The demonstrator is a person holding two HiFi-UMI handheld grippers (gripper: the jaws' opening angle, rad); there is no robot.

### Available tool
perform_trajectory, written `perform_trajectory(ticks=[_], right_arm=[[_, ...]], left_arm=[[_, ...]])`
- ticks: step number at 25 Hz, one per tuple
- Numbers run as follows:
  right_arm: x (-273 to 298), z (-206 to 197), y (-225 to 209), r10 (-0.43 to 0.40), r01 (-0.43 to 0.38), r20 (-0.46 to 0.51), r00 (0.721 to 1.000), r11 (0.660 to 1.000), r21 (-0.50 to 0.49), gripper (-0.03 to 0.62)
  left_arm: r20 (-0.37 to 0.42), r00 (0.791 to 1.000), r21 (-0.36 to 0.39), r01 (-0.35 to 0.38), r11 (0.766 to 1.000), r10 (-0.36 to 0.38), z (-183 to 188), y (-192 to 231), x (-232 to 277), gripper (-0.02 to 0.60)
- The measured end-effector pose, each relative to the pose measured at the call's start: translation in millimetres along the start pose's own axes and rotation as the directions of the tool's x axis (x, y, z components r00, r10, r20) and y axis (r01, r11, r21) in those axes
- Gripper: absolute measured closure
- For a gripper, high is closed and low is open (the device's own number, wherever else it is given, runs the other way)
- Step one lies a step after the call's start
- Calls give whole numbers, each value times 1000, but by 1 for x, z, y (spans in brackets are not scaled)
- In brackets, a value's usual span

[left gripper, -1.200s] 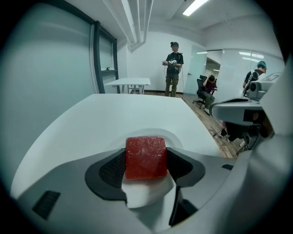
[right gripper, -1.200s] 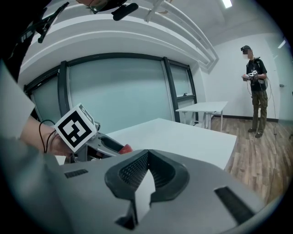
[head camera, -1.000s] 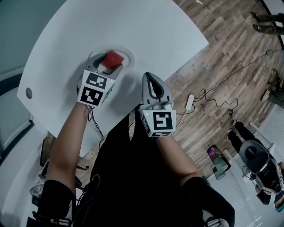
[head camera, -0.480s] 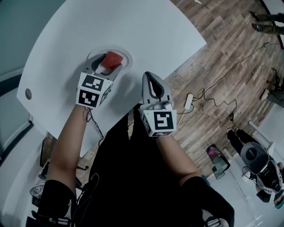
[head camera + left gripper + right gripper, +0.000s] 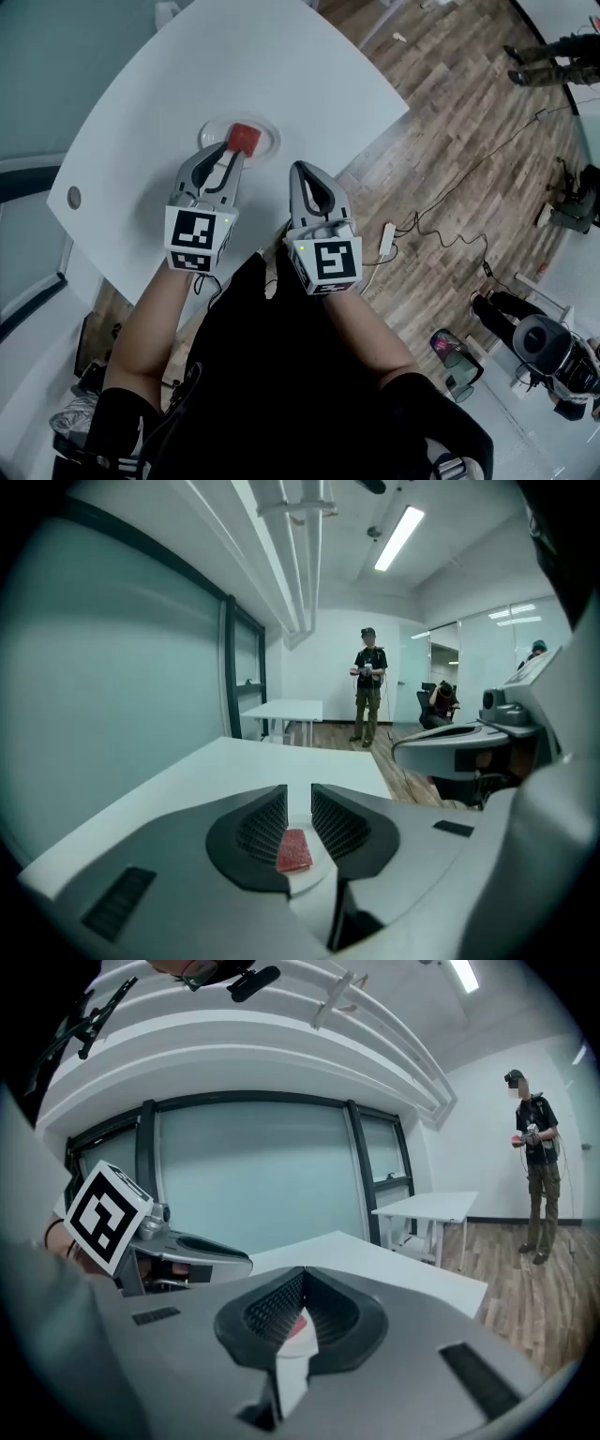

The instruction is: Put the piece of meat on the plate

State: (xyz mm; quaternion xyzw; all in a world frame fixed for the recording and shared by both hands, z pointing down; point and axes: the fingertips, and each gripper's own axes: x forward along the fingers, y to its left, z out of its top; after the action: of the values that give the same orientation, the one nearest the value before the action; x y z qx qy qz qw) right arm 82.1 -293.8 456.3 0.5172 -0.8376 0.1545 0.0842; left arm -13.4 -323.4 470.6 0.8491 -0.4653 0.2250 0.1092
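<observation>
A red piece of meat (image 5: 245, 139) lies on the small white plate (image 5: 215, 130) on the white table (image 5: 234, 66). My left gripper (image 5: 228, 151) hovers just on the near side of the plate, lifted clear of the meat. Its jaws are closing, a narrow gap still shows and nothing is between them. In the left gripper view the meat (image 5: 293, 850) and plate (image 5: 312, 877) show below, through that gap at the left gripper (image 5: 299, 795). My right gripper (image 5: 302, 171) is shut and empty beside it, to the right; its jaws meet in the right gripper (image 5: 302, 1277) view.
The table's curved edge runs close on the right, above wooden floor with a cable and power strip (image 5: 386, 239). A round hole (image 5: 73, 197) marks the table's left side. A person (image 5: 368, 686) stands far off beside another white table (image 5: 281, 710).
My left gripper has drawn back from around the meat and risen, and its jaws have narrowed. The meat stays on the plate. The right gripper has risen a little too.
</observation>
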Motion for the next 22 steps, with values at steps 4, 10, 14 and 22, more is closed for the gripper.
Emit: perform_trajectory(ticks=[4,10,14,22], right_arm=[[-14,21,27,52,-49,37,998,997,-67,591],[-41,70,85,154,-129,132,979,976,-175,591],[-60,101,112,208,-165,188,960,960,-225,591],[-95,135,143,240,-165,283,928,950,-265,591]], left_arm=[[100,993,-14,-69,997,70,15,-6,-38,575],[256,952,-106,-146,983,169,45,-5,-110,578],[388,896,-137,-177,975,217,80,-9,-159,578],[495,839,-136,-182,974,226,102,-19,-207,578]])
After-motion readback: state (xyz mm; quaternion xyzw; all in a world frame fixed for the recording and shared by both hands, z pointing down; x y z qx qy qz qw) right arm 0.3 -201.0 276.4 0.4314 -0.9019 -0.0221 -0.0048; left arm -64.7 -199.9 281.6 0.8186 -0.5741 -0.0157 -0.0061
